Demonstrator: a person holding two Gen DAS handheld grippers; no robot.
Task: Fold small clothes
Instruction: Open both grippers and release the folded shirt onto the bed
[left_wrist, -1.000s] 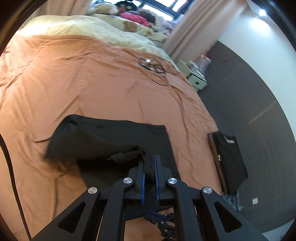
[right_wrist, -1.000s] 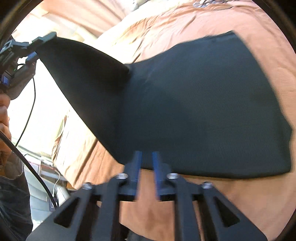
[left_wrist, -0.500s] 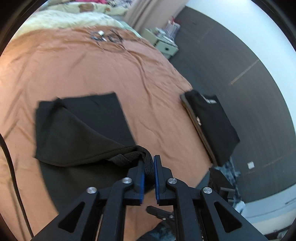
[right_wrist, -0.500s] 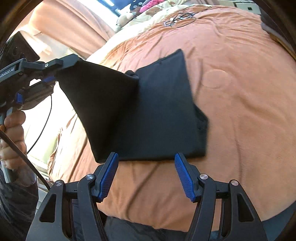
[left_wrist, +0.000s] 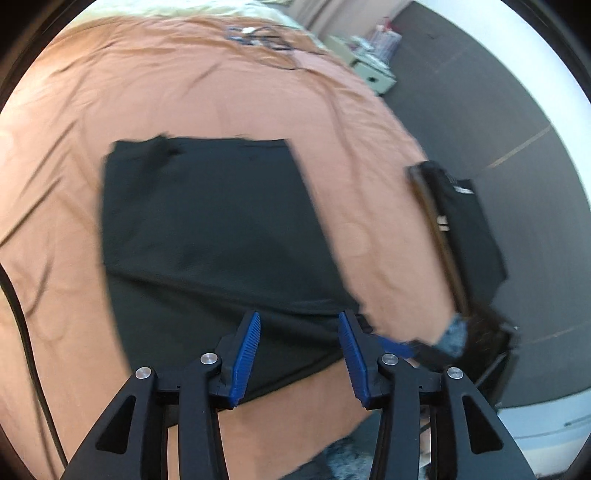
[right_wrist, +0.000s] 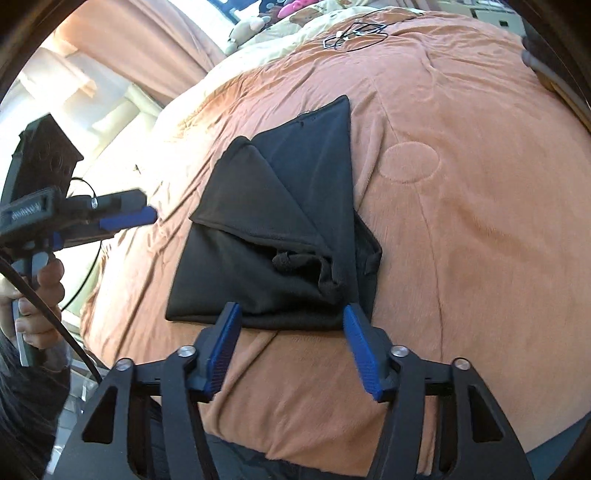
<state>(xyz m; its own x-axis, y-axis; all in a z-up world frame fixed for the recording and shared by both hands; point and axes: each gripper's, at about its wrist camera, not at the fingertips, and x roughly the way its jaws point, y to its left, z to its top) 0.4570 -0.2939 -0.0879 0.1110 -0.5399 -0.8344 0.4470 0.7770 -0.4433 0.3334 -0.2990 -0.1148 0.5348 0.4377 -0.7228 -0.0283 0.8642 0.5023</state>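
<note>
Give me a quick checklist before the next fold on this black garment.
1. Left gripper let go: ok. Its jaws are opening and no cloth is pinched between the pads.
2. Right gripper free: ok. Its jaws are closing a little, pads apart, above the near hem, nothing held.
3. Garment lying on the bed cover: ok, all of it rests on the cover.
4. Fold neat: not ok. The folded flap lies diagonal and a strap bunches near the near-right corner.
5. Edges lined up: not ok. The lower layer sticks out on the right side.
6. Cables clear of the garment: ok, far up the bed.
</note>
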